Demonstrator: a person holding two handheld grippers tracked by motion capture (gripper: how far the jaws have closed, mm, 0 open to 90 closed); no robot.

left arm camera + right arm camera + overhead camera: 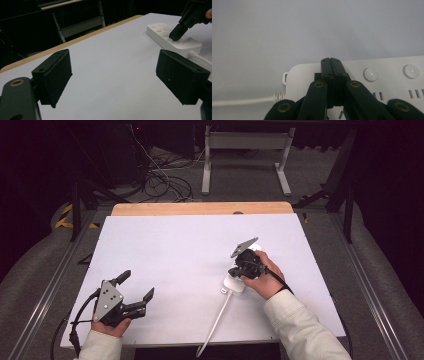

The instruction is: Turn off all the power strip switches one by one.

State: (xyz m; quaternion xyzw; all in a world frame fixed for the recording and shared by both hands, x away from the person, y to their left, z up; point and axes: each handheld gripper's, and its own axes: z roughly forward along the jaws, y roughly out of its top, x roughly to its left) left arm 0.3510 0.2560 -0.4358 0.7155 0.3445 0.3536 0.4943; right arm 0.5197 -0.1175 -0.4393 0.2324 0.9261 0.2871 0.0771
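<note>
**Right gripper tip on the cord end of the power strip; left gripper idle**

1. Table (165, 250). A white top fills the middle of the high view, with a wooden strip along its far edge. Most of it is bare.

2. Power strip (233, 283). A white strip lies right of centre in the high view, partly hidden under the right hand. Its long axis appears to run from lower left to upper right of that frame. The cord (216, 320) leaves its lower-left end and runs off the near table edge. In the right gripper view the strip (387, 82) fills the lower right, with round buttons (370, 74) in a row above the socket slots, and the cord (242, 101) exits at lower left.

3. Right gripper (239, 270). Its jaws are pressed together with nothing between them. In the left gripper view its tip (178, 32) bears down on the strip's top face (186, 45) just beside the button row, near the cord end. Whether a button lies under the tip cannot be told.

4. Left gripper (136, 290). It rests at the lower left of the high view, jaws spread wide and empty, well apart from the strip.

5. Governing relation. The strip lies directly under the right gripper, and the other buttons run along the long axis away from the cord. The right hand is the nearer; any next press is probably a short shift along that axis.
</note>
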